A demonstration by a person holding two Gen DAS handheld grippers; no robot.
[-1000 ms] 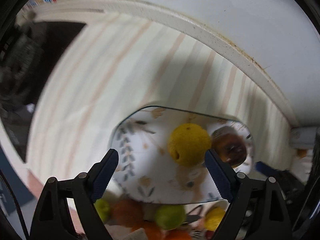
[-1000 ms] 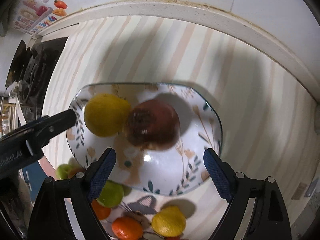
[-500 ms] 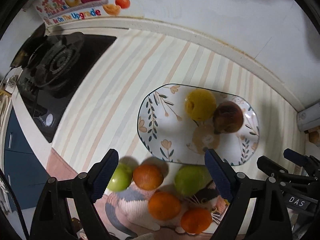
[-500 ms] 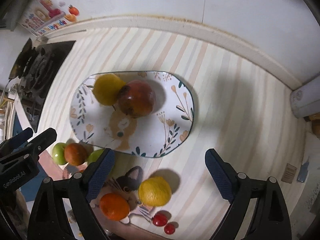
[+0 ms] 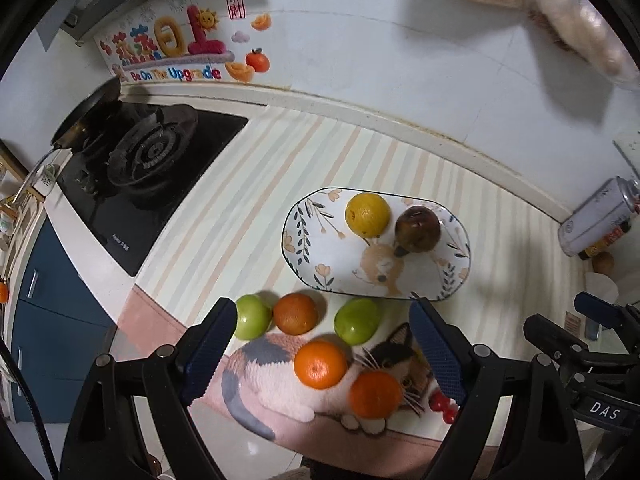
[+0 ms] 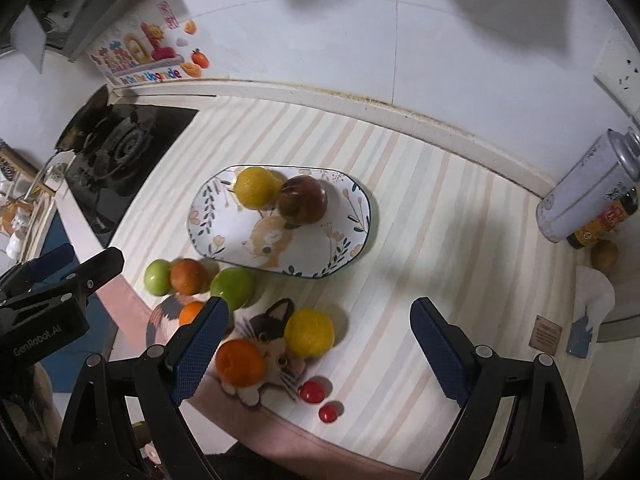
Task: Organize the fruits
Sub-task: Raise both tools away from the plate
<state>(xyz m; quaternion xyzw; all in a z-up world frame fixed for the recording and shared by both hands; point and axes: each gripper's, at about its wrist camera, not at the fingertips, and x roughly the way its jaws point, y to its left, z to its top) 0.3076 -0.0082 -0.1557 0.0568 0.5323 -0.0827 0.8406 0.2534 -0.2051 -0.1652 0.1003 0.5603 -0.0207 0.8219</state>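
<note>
A floral oval plate (image 5: 320, 264) (image 6: 344, 240) on the striped counter holds a yellow fruit (image 5: 367, 215) (image 6: 256, 186) and a dark red fruit (image 5: 417, 229) (image 6: 302, 199). In front of it lie two green apples (image 5: 252, 317) (image 5: 357, 321), several oranges (image 5: 320, 364) (image 6: 240, 362), a second yellow fruit (image 6: 309, 333) and two small red tomatoes (image 6: 312, 392). My left gripper (image 5: 318, 356) is open and empty, high above the loose fruit. My right gripper (image 6: 320, 350) is open and empty, also raised over the counter's front.
A black gas hob (image 5: 148, 168) lies at the left. A cat-shaped mat (image 5: 280, 384) lies under some fruit. A silver can (image 6: 580, 188), a bottle and a brown fruit (image 6: 604, 254) stand at the right by the wall. The counter's front edge is near.
Both grippers have pulled back and up from close over the plate. The loose fruit, hob and wall have come into view. Both stay open.
</note>
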